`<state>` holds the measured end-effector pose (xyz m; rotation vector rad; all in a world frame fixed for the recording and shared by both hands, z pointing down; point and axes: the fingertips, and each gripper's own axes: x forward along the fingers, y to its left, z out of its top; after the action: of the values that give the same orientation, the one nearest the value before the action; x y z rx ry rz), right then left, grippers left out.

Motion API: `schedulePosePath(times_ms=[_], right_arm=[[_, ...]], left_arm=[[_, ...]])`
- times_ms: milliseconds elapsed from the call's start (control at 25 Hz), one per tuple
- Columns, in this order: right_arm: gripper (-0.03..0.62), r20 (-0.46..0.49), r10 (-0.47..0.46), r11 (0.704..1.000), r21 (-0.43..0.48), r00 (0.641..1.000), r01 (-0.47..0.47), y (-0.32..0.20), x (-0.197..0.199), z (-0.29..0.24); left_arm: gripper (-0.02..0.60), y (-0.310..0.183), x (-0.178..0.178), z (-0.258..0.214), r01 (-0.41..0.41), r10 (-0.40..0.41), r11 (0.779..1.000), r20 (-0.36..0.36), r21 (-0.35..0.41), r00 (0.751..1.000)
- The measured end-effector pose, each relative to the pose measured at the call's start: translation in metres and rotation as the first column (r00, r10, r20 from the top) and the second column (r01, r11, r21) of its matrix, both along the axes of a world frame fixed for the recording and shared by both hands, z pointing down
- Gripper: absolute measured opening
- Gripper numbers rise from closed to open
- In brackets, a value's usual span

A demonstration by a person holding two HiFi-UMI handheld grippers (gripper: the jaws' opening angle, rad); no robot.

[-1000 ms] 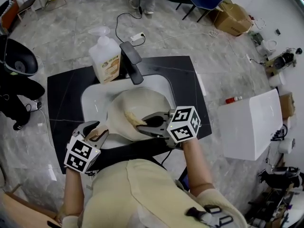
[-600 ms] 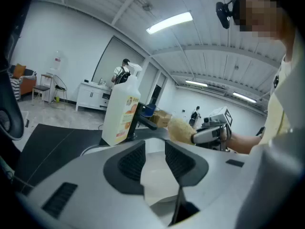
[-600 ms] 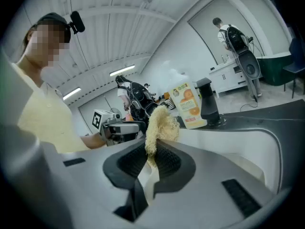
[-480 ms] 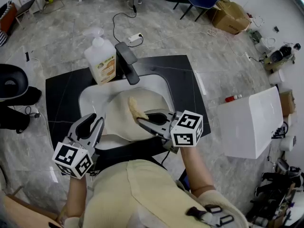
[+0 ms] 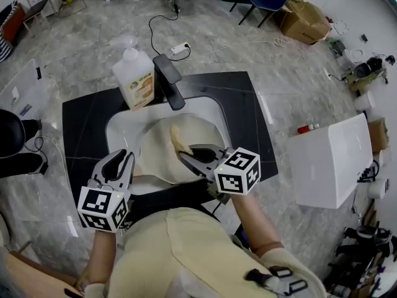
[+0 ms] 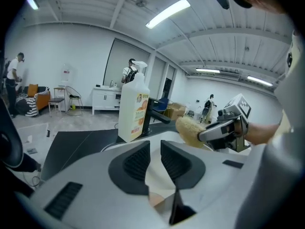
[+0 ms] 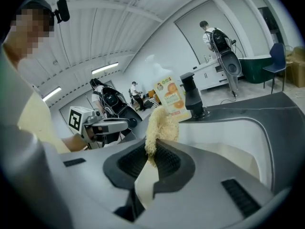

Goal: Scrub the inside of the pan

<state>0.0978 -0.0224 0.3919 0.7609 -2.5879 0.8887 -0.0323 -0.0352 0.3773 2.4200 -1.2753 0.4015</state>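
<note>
A cream pan [image 5: 162, 160] lies in the white sink [image 5: 116, 128]. My right gripper [image 5: 186, 157] reaches over the pan's inside and is shut on a tan fibrous scrub sponge [image 5: 180, 143], which sticks up past the pads [image 7: 159, 125]. At the pan's near-left rim my left gripper [image 5: 121, 161] has its jaws closing. A narrow gap stays between its pads [image 6: 155, 154], and nothing is pressed there. Only the cream pan surface [image 6: 155, 171] shows through the gap. A tan patch low between the jaws may be the pan's handle; I cannot tell.
A black faucet [image 5: 169, 79] and a pump soap bottle [image 5: 136, 73] stand at the back of the sink, set in a black counter [image 5: 80, 123]. A white box-like unit [image 5: 325, 160] stands to the right. The person's body is close against the counter's near edge.
My left gripper has drawn back from the pan's handle toward the near left, and its jaws have narrowed. The right gripper with the sponge has shifted slightly left over the pan.
</note>
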Motion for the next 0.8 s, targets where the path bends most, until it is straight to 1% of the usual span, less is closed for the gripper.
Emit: schedulePosePath(times_ms=[120,280,440,800], right_arm=[[0.048,-0.062,0.002,1.000,0.010,0.998,-0.001,-0.001,0.000,0.007],[0.048,-0.095,0.010,1.000,0.008,0.995,-0.009,-0.002,0.001,0.013],[0.048,-0.130,0.016,1.000,0.024,0.991,-0.013,-0.002,0.004,0.014],[0.048,-0.183,0.012,0.998,0.063,0.983,-0.001,-0.005,0.011,0.013]], left_arm=[[0.075,0.001,0.000,0.006,-0.014,0.014,1.000,0.047,-0.009,0.999],[0.075,0.006,0.007,0.012,-0.068,0.070,0.997,0.072,-0.025,0.995],[0.075,0.008,0.010,0.013,-0.092,0.094,0.995,0.106,-0.027,0.990],[0.075,0.010,0.014,0.016,-0.139,0.142,0.990,0.140,-0.029,0.980]])
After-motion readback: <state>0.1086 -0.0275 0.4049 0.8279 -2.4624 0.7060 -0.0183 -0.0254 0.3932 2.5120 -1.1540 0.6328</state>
